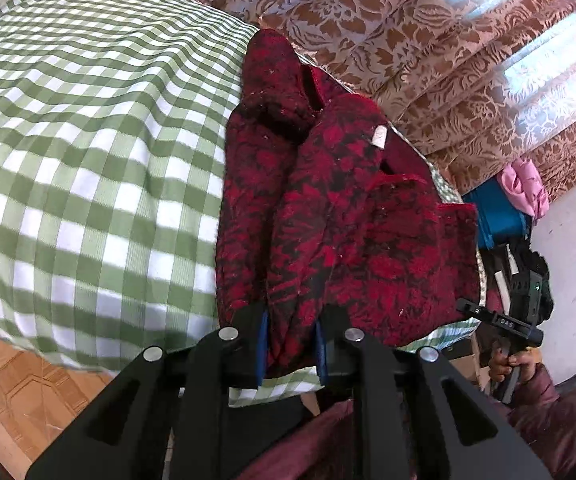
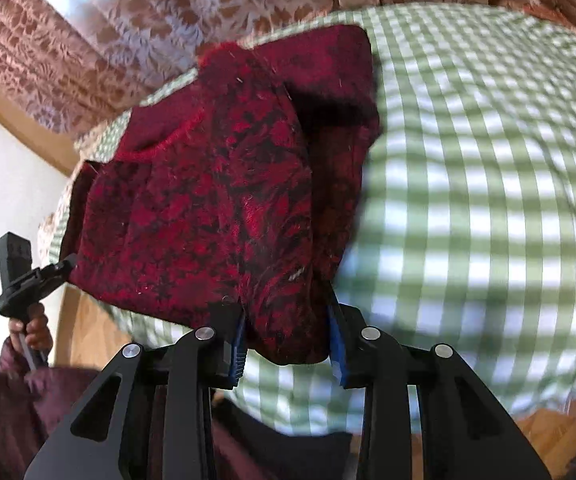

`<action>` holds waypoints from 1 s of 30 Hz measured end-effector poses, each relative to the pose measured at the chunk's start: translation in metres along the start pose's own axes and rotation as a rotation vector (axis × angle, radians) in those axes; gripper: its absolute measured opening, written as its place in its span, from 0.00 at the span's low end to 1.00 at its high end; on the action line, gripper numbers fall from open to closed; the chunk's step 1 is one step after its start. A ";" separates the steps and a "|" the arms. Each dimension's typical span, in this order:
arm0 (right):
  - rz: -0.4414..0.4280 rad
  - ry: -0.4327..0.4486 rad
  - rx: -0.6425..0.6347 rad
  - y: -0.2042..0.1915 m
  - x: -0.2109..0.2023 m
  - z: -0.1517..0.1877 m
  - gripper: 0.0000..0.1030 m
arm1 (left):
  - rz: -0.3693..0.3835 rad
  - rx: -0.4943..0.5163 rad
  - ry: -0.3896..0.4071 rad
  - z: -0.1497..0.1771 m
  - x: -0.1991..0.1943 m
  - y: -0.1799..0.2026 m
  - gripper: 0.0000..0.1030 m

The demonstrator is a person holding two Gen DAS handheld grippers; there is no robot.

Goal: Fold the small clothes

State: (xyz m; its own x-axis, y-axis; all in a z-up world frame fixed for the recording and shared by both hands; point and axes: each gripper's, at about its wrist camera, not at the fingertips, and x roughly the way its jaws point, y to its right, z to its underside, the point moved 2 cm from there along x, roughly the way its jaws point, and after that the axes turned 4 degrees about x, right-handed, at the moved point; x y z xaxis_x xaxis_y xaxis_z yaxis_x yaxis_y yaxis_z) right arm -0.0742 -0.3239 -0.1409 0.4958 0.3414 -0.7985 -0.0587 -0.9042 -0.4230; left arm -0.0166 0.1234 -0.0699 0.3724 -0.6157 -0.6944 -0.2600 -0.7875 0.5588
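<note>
A small red and black patterned garment [image 1: 328,208] lies folded in layers on a green and white checked cloth [image 1: 87,152]. A white label [image 1: 378,136] shows near its far end. My left gripper [image 1: 290,344] is shut on the garment's near edge, with fabric bunched between its blue pads. In the right wrist view the same garment [image 2: 215,200] hangs slightly lifted, and my right gripper [image 2: 288,340] is shut on a thick fold of its near edge. Each gripper shows in the other's view, held by a hand: the right one [image 1: 508,320] and the left one [image 2: 23,276].
The checked cloth [image 2: 488,200] covers a table with a floral brown curtain [image 1: 428,40] behind it. A blue box [image 1: 500,216] with pink fabric [image 1: 524,188] on it stands on the floor at the right. Wood-pattern flooring [image 1: 15,392] shows below the table's edge.
</note>
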 end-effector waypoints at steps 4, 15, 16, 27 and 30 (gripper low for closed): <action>-0.009 -0.011 0.029 0.003 -0.001 -0.001 0.40 | -0.059 0.052 0.048 -0.013 -0.014 0.008 0.39; 0.167 0.260 -0.149 -0.042 -0.019 -0.047 0.70 | -0.237 0.358 0.169 -0.062 -0.028 0.053 0.48; 0.188 0.274 -0.180 -0.050 -0.016 -0.051 0.70 | -0.237 0.388 0.166 -0.066 -0.025 0.058 0.52; 0.270 0.296 -0.288 -0.066 0.004 -0.070 0.50 | -0.258 0.598 0.115 -0.085 0.020 0.088 0.40; 0.297 0.284 -0.295 -0.064 0.009 -0.076 0.27 | -0.283 0.596 0.094 -0.088 0.026 0.085 0.17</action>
State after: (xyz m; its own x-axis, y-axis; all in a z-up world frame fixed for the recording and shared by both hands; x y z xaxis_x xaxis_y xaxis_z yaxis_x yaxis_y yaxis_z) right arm -0.0005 -0.2822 -0.0885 0.7133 0.0121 -0.7008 -0.0063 -0.9997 -0.0237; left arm 0.0493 0.0433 -0.0004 0.5678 -0.3989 -0.7200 -0.5788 -0.8155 -0.0047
